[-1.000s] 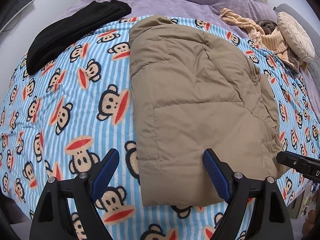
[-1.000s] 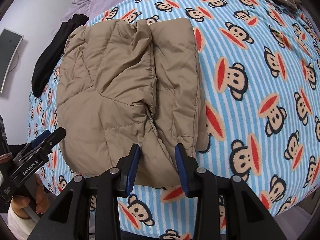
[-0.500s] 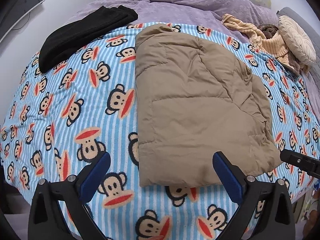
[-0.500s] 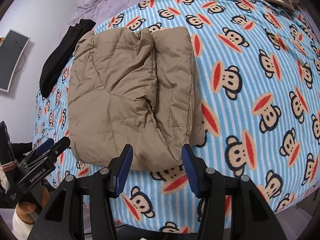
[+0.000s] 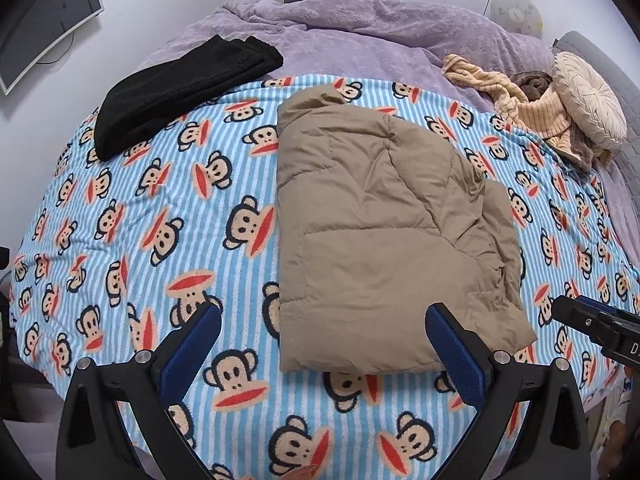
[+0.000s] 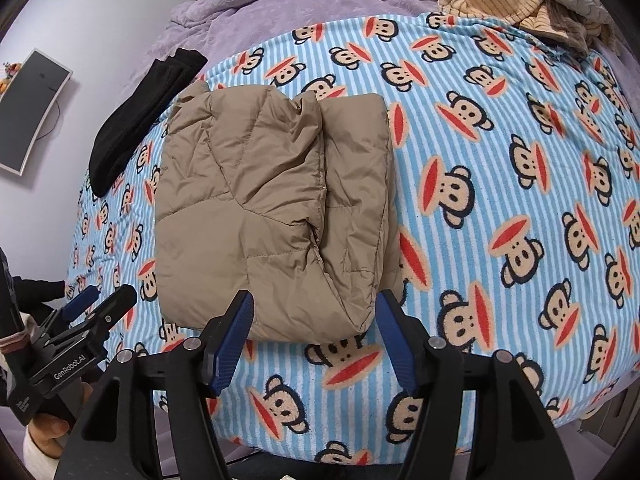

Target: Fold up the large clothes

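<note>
Jacket (image 5: 384, 232) lies folded on the blanket (image 5: 160, 220). Left gripper (image 5: 324, 344) and right gripper (image 6: 316, 336) gape empty; folding looks done, so set it aside next.

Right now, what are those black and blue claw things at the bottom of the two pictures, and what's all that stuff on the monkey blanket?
Those claws are grabbing tools. A person holds one in each hand, and each has a little camera looking out along its two blue fingers. One picture comes from the left tool, the other from the right tool. Both are open and holding nothing.

Each camera can also spot the other tool at the side of its picture.

On the monkey blanket lies a tan puffy jacket, folded into a bundle. Beside it, at the blanket's far edge, is a folded black garment. Farther back there is a purple cover, a heap of striped yellowish clothes and a round cream cushion.
</note>
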Tool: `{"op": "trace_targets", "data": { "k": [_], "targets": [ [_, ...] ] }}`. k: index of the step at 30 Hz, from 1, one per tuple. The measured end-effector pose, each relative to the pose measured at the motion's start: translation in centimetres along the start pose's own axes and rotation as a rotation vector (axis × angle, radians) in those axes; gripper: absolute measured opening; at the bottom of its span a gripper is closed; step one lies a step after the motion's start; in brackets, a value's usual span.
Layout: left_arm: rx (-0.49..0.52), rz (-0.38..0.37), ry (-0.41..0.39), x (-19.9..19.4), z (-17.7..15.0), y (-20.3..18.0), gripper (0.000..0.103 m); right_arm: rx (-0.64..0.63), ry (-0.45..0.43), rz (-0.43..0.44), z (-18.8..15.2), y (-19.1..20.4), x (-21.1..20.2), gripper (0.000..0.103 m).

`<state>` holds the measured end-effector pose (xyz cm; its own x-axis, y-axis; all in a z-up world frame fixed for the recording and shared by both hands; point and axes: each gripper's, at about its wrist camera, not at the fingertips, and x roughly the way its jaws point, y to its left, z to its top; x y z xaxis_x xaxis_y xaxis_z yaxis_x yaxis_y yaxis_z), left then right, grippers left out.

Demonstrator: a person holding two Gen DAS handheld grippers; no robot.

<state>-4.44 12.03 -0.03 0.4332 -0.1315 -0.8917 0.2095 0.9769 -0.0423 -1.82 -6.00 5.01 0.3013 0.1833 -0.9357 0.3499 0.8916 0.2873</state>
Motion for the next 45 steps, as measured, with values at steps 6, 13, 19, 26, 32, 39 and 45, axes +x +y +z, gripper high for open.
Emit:
{"op": "trace_targets", "data": {
  "k": [6, 13, 19, 26, 32, 39, 45],
  "targets": [
    [-0.01, 0.026, -0.06, -2.5, 1.2, 0.1, 0.102, -0.064, -0.069, -0.074, 0.7, 1.8, -2.0, 0.081],
    [0.005, 0.056, -0.103, -4.3, 1.8, 0.0, 0.102, -0.094, -0.137, -0.132, 1.6, 3.2, -4.1, 0.081],
    [-0.007, 0.065, -0.112, -4.8, 2.1, 0.1, 0.102, -0.095, -0.189, -0.152, 1.9, 3.7, -5.3, 0.103],
    [-0.01, 0.062, -0.118, -5.1, 2.2, 0.2, 0.102, -0.096, -0.199, -0.16, 2.1, 3.8, -5.7, 0.103],
    [-0.012, 0.061, -0.12, -5.3, 2.3, 0.0, 0.102, -0.095, -0.201, -0.17, 2.0, 4.1, -5.9, 0.103],
    [-0.014, 0.062, -0.12, -5.4, 2.2, -0.1, 0.102, -0.095, -0.201, -0.169, 1.9, 4.1, -5.9, 0.103],
    [-0.013, 0.061, -0.121, -5.4, 2.3, 0.0, 0.102, -0.094, -0.202, -0.17, 1.9, 4.2, -6.0, 0.103]
  ]
}}
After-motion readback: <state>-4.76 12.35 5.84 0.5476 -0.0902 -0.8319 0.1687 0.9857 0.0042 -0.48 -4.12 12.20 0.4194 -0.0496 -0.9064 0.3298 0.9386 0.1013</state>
